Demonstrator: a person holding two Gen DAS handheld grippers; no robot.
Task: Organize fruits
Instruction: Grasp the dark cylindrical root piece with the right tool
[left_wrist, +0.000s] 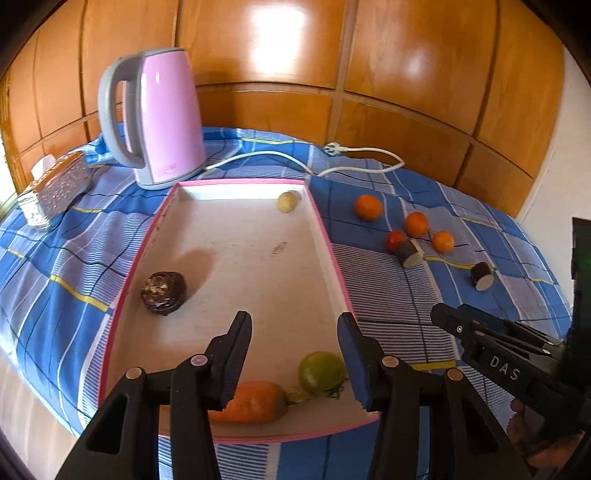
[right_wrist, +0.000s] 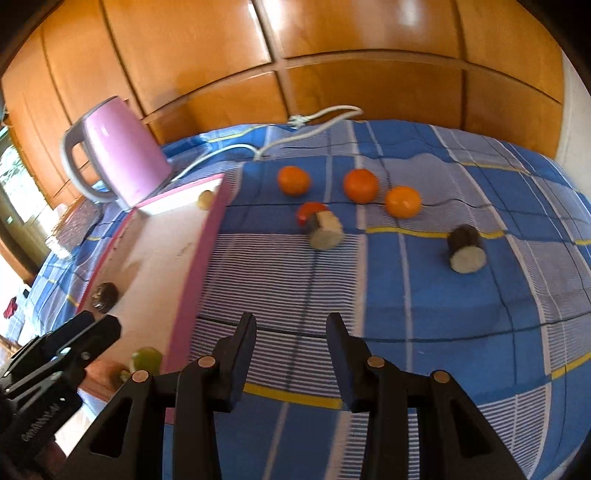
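A pink-rimmed tray (left_wrist: 332, 254) holds a potato (left_wrist: 289, 201), a dark round fruit (left_wrist: 162, 292), a green tomato (left_wrist: 320, 373) and a carrot (left_wrist: 255, 402). My left gripper (left_wrist: 293, 321) hangs open over the tray's near end; the green tomato lies below it by the right finger, not gripped. Right of the tray on the blue checked cloth lie three oranges (right_wrist: 293, 180) (right_wrist: 361, 185) (right_wrist: 402, 201), a red tomato (right_wrist: 308, 211) and two dark-skinned cut pieces (right_wrist: 325, 232) (right_wrist: 466, 250). My right gripper (right_wrist: 291, 321) is open over bare cloth, nothing between its fingers.
A pink kettle (left_wrist: 159, 118) stands behind the tray, its white cord (left_wrist: 351, 157) trailing along the back of the cloth. A patterned tissue box (left_wrist: 64, 182) and a glass jar (left_wrist: 35, 212) sit far left. Wooden panelling rises behind the table.
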